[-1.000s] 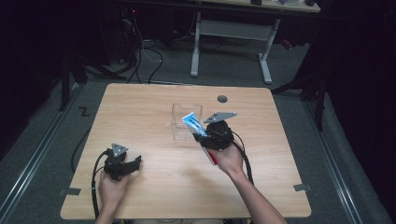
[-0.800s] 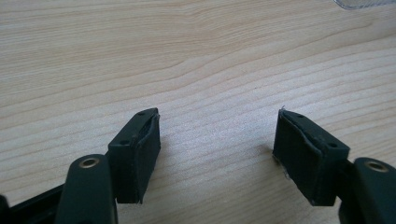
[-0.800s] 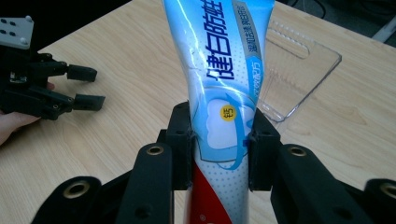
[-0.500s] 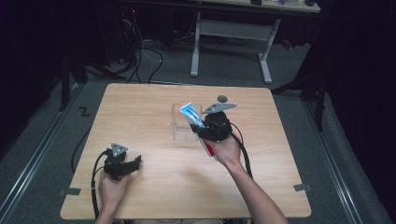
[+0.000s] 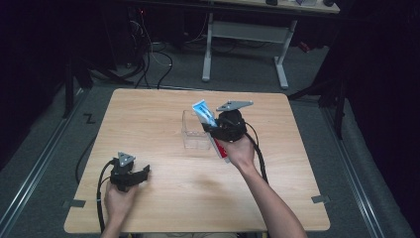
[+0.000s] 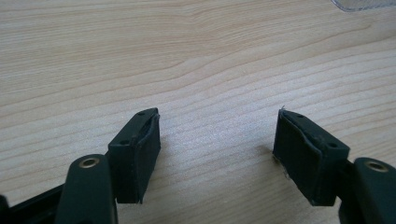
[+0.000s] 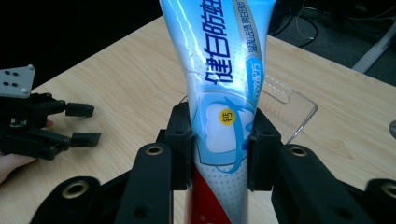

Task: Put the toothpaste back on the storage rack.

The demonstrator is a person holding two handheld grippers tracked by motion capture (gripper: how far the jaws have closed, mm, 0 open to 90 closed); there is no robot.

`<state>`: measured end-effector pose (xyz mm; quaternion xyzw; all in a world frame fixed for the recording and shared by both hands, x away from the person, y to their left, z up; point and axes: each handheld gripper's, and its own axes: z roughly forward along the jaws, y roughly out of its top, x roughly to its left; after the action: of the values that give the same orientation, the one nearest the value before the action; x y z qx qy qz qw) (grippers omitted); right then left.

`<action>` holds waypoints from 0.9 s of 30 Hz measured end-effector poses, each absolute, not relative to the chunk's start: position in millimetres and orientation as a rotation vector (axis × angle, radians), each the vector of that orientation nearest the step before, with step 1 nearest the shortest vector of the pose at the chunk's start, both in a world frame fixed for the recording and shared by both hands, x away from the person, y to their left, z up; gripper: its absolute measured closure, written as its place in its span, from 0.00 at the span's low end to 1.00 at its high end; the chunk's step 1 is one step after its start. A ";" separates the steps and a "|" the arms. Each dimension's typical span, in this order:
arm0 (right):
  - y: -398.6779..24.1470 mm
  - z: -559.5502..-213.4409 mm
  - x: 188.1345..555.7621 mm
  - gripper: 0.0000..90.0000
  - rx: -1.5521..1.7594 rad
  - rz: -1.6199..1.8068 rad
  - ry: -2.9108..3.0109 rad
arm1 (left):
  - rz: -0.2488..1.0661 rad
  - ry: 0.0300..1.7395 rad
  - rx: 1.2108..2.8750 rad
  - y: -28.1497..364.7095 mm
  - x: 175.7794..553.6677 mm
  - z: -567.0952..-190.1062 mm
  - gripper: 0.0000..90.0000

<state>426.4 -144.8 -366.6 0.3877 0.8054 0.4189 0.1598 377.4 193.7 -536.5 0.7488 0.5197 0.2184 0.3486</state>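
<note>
From the high view, the right tool (image 5: 214, 130) grips a toothpaste tube (image 5: 204, 113) held over a clear plastic box (image 5: 193, 131) mid-tabletop (image 5: 148, 114), while the left tool (image 5: 141, 173) rests near the front edge, well apart. Along the left gripper view, its jaws stand wide apart over bare wood, the box's corner (image 6: 362, 3) far off. Through the right gripper view, both pads (image 7: 180, 140) clamp the tube (image 7: 219, 84), the box (image 7: 285, 100) just behind it.
</note>
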 end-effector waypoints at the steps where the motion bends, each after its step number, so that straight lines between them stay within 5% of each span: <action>1: -144.5 -365.6 427.6 0.75 1.110 1.199 2.299 | 0.566 1.347 1.941 193.7 377.4 -536.5 0.36; 27: -138.7 -348.9 470.9 0.75 1.142 1.264 2.211 | 0.565 1.349 1.938 193.8 377.6 -536.6 0.36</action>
<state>470.9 -138.7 -348.9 0.4028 0.7800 0.4459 0.1747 377.6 193.8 -536.6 0.7480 0.5206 0.2179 0.3493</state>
